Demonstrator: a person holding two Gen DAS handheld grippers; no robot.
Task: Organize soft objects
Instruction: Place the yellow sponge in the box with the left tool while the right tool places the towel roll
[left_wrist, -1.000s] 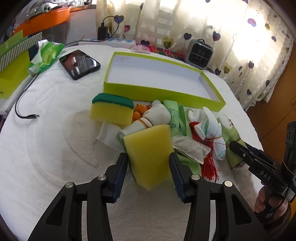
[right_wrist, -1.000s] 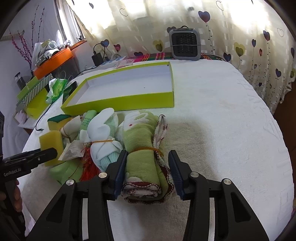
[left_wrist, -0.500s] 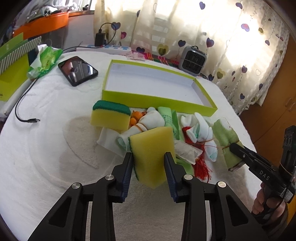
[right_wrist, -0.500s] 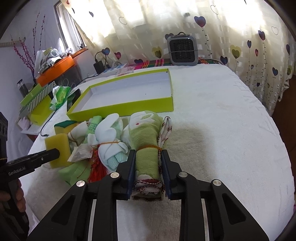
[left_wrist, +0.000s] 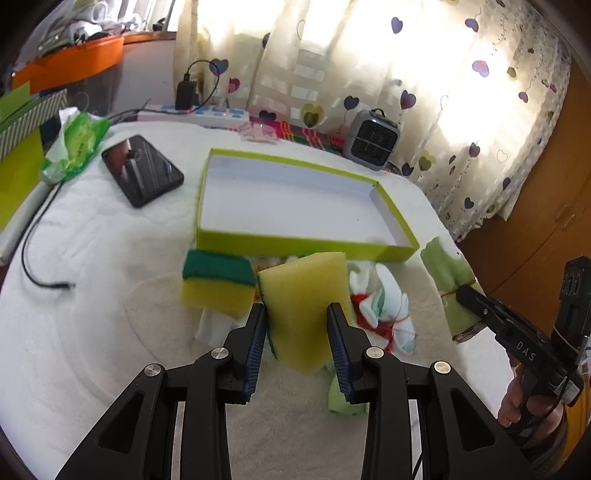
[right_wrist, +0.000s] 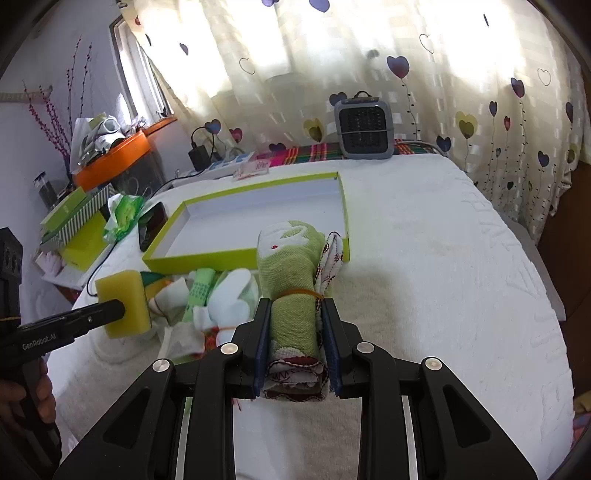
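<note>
I am holding two soft things at once. A second ago both sets of jaws were wide, with the things lying between them on the bed. Now my left gripper (left_wrist: 297, 334) is pinching the yellow sponge (left_wrist: 304, 306), and the sponge is up off the white blanket (left_wrist: 96, 332), tilted, with its top edge in front of the near wall of the green box (left_wrist: 306, 247). My right gripper (right_wrist: 295, 339) is squeezing the rolled green towel (right_wrist: 291, 291), which has an orange band around its middle, and the roll is lifting too. Both pairs of pads are pressing in on their things, so I think both grabs are good.

That means the picking-up part is done for these two. I am guessing the box is where they go next, because it has nothing in it and sits just behind the pile.

Some things I am finding hard to see. The sponge is hiding most of the pile (left_wrist: 380, 306) behind it, so from the left camera I am only seeing white socks with red thread and a bit of pale green. The second sponge (left_wrist: 218, 280), the one with the dark green top, is lying just beside mine. From the right camera the towel roll is covering part of the box's near wall. The far ends of both cameras are blurry, and the bright curtain is washing things out. I cannot tell how many small things are left in the pile.
</note>
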